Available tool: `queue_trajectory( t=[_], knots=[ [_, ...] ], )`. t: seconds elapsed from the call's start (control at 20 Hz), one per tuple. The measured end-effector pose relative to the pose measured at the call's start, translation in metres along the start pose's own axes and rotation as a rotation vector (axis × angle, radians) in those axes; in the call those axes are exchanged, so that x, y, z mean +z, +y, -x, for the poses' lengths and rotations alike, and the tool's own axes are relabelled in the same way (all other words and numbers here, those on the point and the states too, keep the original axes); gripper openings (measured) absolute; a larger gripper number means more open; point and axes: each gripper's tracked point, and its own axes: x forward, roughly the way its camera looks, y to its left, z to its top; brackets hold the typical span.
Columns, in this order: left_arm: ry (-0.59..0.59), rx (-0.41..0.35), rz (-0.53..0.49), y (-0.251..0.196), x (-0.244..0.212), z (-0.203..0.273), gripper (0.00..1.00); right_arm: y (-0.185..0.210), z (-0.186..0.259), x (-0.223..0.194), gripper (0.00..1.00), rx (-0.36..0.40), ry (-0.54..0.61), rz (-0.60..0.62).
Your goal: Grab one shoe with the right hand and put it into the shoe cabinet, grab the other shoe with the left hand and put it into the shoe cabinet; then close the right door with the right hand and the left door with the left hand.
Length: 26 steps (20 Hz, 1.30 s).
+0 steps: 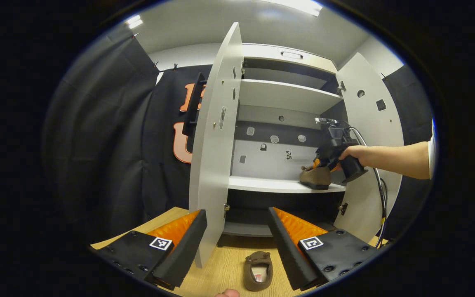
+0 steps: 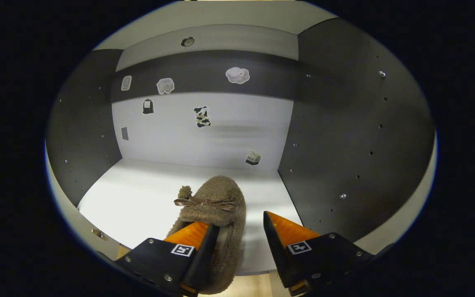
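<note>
Fuzzy brown fabric covers the first shoe (image 2: 217,218), a slipper with a thin bow across its top, which lies on the white middle shelf (image 2: 138,194) of the shoe cabinet (image 1: 287,99), toe toward the back wall and near the dark right side panel (image 2: 344,136). In the right gripper view, the right gripper (image 2: 237,243) has its jaws spread: one finger sits against the heel end of the shoe, while the other stands clear of it over bare shelf, so the shoe is not clamped. Small stickers (image 2: 201,116) dot the back wall above.

From the left gripper view, the same shoe (image 1: 316,177) rests at the right end of that shelf, with a person's hand (image 1: 355,153) holding the right gripper just beside it. The second shoe (image 1: 258,270) lies on the wooden tabletop (image 1: 225,268) in front of the cabinet, between the fingers of the left gripper (image 1: 237,239), whose jaws are wide and touch nothing. Both cabinet doors stand open: the left door (image 1: 217,144) edge-on near the camera, the right door (image 1: 369,136) swung out behind the arm.
</note>
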Motion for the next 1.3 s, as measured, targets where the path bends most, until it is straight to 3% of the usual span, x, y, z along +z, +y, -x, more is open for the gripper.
queue_trajectory(
  t=[0.25,0.6,0.9,1.15,1.3],
  knots=[
    [-0.005,-0.022,-0.005,-0.009,0.002,0.001,0.96,0.009,0.05,0.018,0.9,0.04,-0.113,0.01],
    [0.018,-0.064,0.006,-0.027,0.002,0.004,0.96,0.019,0.151,0.035,0.94,0.11,-0.317,0.04],
    [0.077,-0.103,0.029,-0.042,-0.02,-0.003,0.96,0.012,0.22,-0.026,0.94,0.136,-0.397,0.011],
    [0.175,-0.114,0.009,-0.05,-0.057,-0.01,0.96,0.014,0.252,-0.096,0.94,0.177,-0.394,-0.064],
    [0.219,-0.125,0.002,-0.056,-0.067,-0.021,0.96,0.006,0.264,-0.112,0.94,0.171,-0.444,-0.089]
  ],
)
